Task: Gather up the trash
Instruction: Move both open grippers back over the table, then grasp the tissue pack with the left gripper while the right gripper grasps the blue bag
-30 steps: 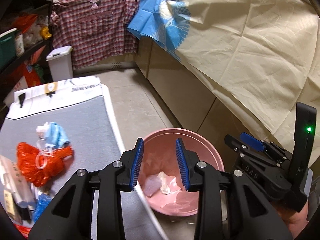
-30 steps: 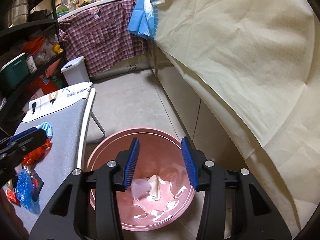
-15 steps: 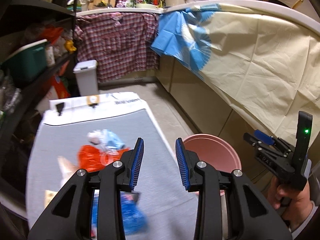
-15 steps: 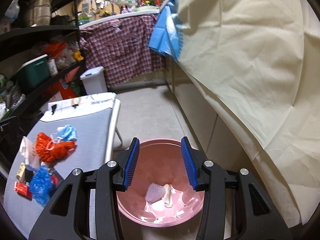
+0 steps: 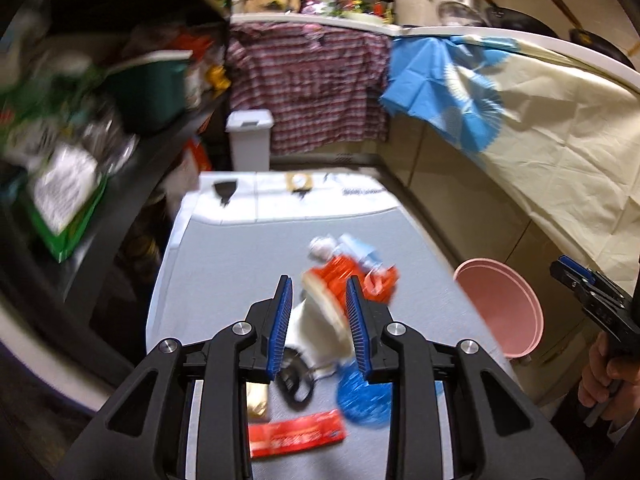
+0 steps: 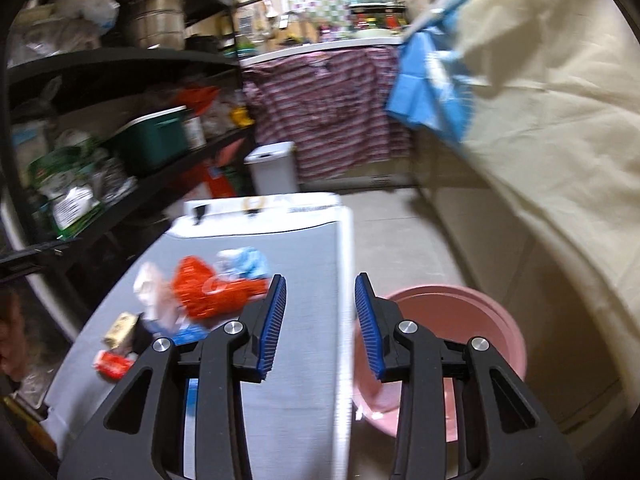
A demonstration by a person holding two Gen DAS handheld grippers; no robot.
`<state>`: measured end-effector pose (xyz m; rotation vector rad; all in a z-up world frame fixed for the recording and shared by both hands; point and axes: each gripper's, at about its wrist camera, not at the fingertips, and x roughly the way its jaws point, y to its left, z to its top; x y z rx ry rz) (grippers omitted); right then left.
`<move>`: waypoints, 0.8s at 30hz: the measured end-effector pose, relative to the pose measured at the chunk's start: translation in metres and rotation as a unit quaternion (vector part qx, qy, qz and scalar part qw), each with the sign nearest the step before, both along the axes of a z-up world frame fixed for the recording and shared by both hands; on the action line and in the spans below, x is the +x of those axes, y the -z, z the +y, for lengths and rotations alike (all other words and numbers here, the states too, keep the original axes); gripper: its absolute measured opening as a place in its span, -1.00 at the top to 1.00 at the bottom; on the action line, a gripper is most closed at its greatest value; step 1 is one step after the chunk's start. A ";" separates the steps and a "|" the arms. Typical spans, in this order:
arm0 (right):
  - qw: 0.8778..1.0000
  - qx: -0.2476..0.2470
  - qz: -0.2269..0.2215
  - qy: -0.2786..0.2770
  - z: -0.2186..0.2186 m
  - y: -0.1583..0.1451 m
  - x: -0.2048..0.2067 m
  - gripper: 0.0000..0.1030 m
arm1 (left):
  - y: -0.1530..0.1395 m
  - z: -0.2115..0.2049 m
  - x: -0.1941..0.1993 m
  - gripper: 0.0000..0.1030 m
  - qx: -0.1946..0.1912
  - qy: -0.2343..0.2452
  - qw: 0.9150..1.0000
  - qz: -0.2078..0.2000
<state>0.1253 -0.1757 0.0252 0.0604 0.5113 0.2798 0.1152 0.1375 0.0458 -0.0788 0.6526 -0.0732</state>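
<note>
Hovering over a grey padded board (image 5: 224,264) with a white rim, the left gripper (image 5: 318,322) has its two blue-padded fingers apart, with nothing clamped between them. Trash lies scattered on the board beneath and ahead of it: an orange mesh net bag (image 5: 344,280), a crumpled pale blue face mask (image 5: 360,250) just beyond the net, and a white crumpled wrapper (image 5: 316,334) seen through the gap between the fingers. Nearer the camera lie a blue crinkled plastic bag (image 5: 362,400), a flat red packet (image 5: 296,434) and a small gold-coloured packet (image 5: 256,400); the view is blurred, so a dark item beside them may be a cord or a clip.

A round pink plastic basin (image 5: 500,304) stands on the tiled floor just beside the board's right edge. In the right wrist view, the right gripper (image 6: 320,320) also has its fingers spread and holds nothing; it hangs above the board's right edge, with the basin (image 6: 460,312) to its right and the orange net (image 6: 204,292) and blue mask (image 6: 250,260) to its left. A white lidded bin (image 6: 272,168) stands beyond the board's far end.
</note>
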 end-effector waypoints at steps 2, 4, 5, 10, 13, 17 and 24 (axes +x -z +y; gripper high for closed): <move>1.000 0.009 0.011 -0.023 0.017 0.008 -0.001 0.29 | 0.013 0.009 -0.004 0.46 0.006 -0.003 1.000 0.003; 0.998 0.010 0.029 -0.049 0.037 0.018 -0.001 0.29 | 0.029 0.021 -0.007 0.46 -0.001 -0.011 1.000 0.016; 0.998 0.008 0.036 -0.059 0.045 0.023 -0.001 0.29 | 0.035 0.026 -0.008 0.46 -0.006 -0.012 1.000 0.024; 0.992 -0.013 0.066 -0.103 0.081 0.046 0.001 0.25 | 0.068 0.043 -0.008 0.12 0.000 -0.027 0.998 0.063; 0.989 -0.019 0.091 -0.112 0.092 0.058 0.008 0.03 | 0.083 0.052 -0.006 -0.01 -0.009 -0.035 0.996 0.084; 0.984 -0.032 0.126 -0.121 0.101 0.075 0.014 0.01 | 0.098 0.056 -0.001 -0.15 -0.007 -0.036 0.993 0.111; 0.976 -0.046 0.171 -0.130 0.106 0.095 0.023 0.01 | 0.121 0.056 0.012 -0.18 -0.009 -0.031 0.988 0.154</move>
